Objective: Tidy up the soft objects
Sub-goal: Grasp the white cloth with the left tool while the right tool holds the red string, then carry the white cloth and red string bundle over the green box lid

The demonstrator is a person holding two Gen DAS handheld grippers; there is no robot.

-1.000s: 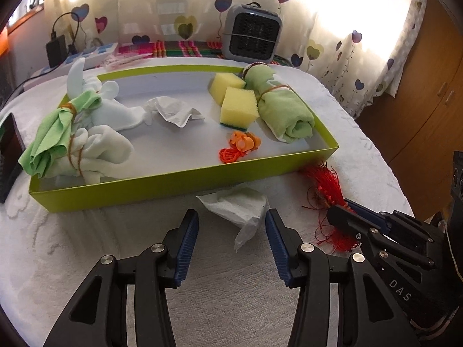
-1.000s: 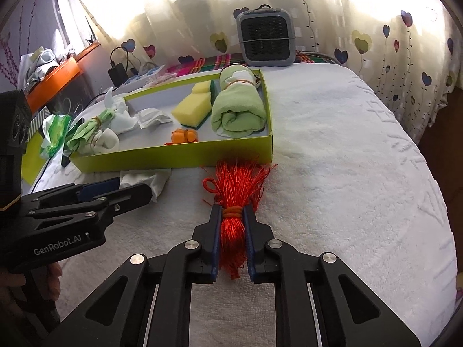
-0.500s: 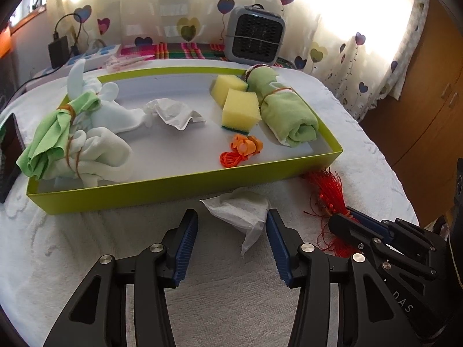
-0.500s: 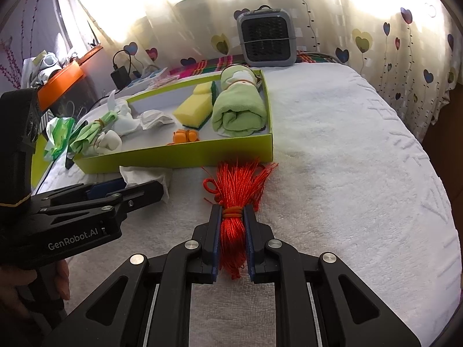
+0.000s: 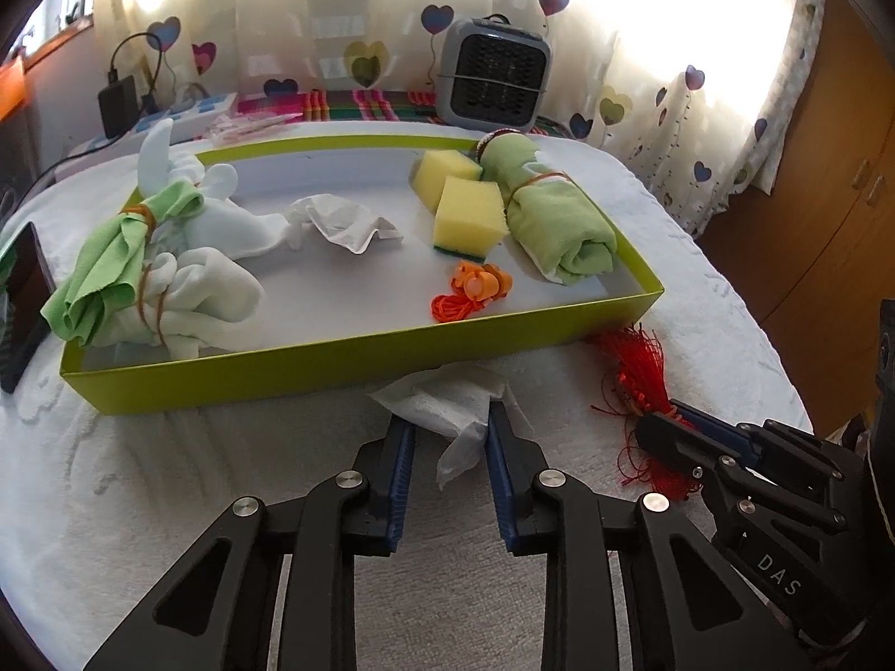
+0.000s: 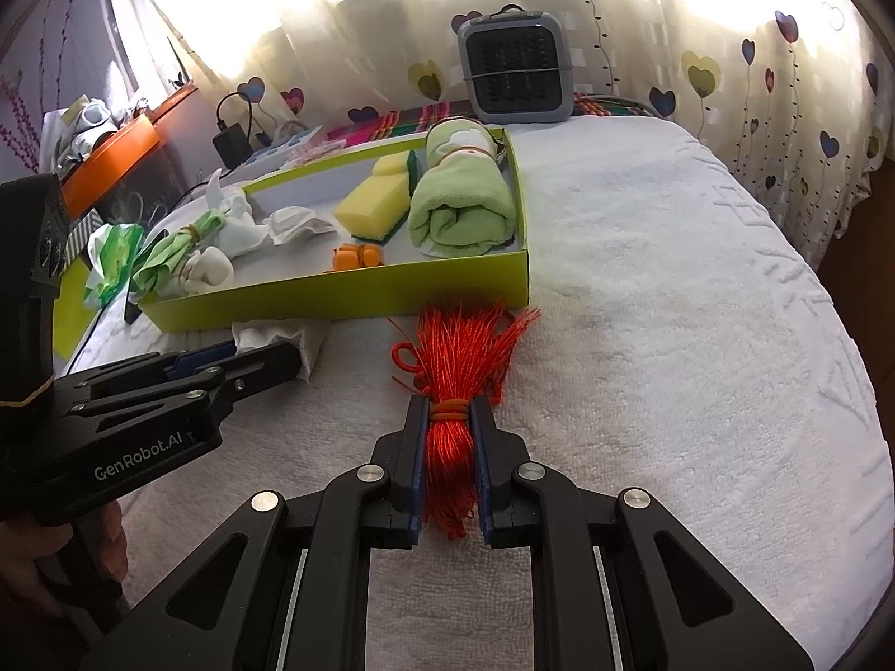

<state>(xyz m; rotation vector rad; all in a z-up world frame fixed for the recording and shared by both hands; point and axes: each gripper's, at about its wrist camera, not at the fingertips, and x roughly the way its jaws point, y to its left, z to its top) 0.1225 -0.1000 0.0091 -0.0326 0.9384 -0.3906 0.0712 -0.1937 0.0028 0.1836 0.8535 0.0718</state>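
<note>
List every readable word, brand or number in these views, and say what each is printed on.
"GenRobot.AI" on the side of the left hand-held gripper.
"DAS" on the body of the right hand-held gripper.
No readable text shows on the green box, the grey fan or elsewhere.

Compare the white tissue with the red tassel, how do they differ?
The white tissue is crumpled and pale; the red tassel is a bound bundle of bright threads. The tissue sits between the closing left hand-held gripper; the tassel is clamped by the right hand-held gripper. Both lie outside the green tray.
</note>
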